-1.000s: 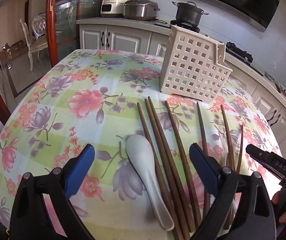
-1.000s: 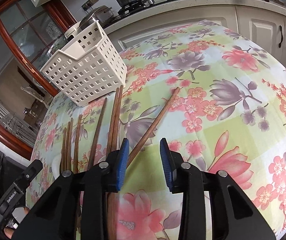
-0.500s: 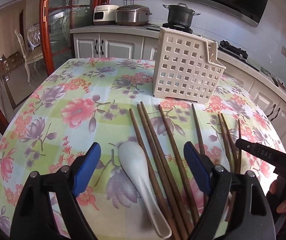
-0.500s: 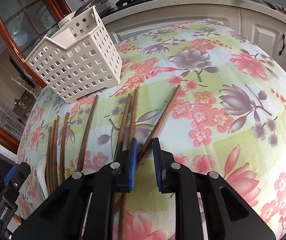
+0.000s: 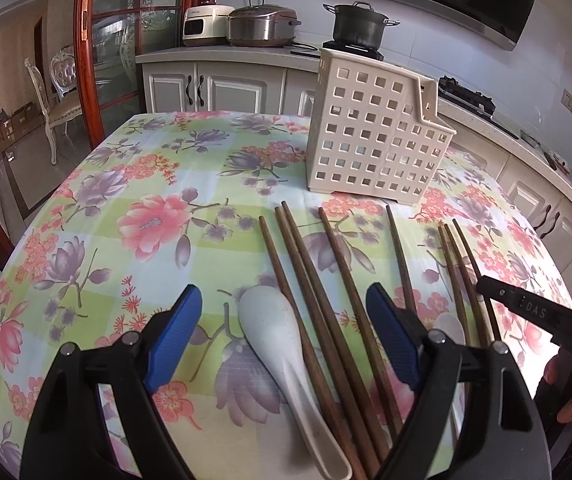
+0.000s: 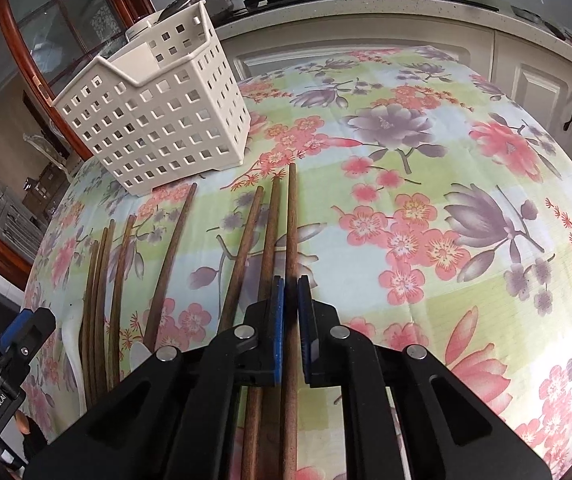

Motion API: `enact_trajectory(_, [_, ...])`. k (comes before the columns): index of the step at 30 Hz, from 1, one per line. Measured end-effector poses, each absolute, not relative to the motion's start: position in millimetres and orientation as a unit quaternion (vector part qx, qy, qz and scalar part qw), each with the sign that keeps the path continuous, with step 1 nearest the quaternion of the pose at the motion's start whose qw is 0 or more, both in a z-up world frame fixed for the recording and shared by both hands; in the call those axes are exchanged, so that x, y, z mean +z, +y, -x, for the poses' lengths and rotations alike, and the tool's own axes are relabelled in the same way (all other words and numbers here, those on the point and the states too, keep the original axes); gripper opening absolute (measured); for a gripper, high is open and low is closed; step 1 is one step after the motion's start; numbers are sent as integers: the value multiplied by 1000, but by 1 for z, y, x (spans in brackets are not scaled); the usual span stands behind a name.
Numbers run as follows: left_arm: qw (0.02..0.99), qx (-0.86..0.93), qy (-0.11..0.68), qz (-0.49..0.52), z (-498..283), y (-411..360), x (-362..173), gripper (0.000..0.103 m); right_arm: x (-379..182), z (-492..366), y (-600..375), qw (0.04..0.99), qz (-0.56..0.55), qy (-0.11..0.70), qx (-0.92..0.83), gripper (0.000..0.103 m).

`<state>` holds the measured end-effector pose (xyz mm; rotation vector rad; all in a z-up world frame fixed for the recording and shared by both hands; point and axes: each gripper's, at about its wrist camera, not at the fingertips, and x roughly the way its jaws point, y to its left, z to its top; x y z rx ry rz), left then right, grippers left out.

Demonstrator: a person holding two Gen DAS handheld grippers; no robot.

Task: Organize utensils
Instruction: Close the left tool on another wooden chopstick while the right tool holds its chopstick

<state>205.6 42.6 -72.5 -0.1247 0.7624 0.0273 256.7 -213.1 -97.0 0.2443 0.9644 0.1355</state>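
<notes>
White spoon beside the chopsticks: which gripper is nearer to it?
Left. The left gripper is open, straddling the white spoon; the right gripper is shut on a chopstick at the row's far right.

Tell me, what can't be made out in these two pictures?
- Inside of the cream perforated plastic basket: both views, walls hide it.
- Second white spoon: left view, left tongs cover most of it.
- Near ends of the brown wooden chopsticks: right view, under the right tongs.

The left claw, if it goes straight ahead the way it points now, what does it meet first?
Probably the white basket. The open left claw hangs over the spoon and chopsticks, and the basket stands beyond them, slightly right. Depth is unclear.
</notes>
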Motion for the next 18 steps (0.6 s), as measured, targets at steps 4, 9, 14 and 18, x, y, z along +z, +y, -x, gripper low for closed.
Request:
enact_trajectory(4, [924, 16, 376, 63, -209, 45, -74, 81, -96, -262, -209, 879, -91, 465, 62, 11])
enact_trajectory(9, [921, 19, 383, 63, -216, 50, -78, 81, -95, -271, -204, 880, -64, 468, 62, 13])
enact_trajectory(14, [911, 19, 406, 75, -231, 57, -85, 81, -94, -281, -194, 880, -28, 469, 69, 23])
enact_trajectory(18, [904, 37, 420, 73, -248, 63, -91, 77, -93, -286, -192, 882, -11, 467, 69, 23])
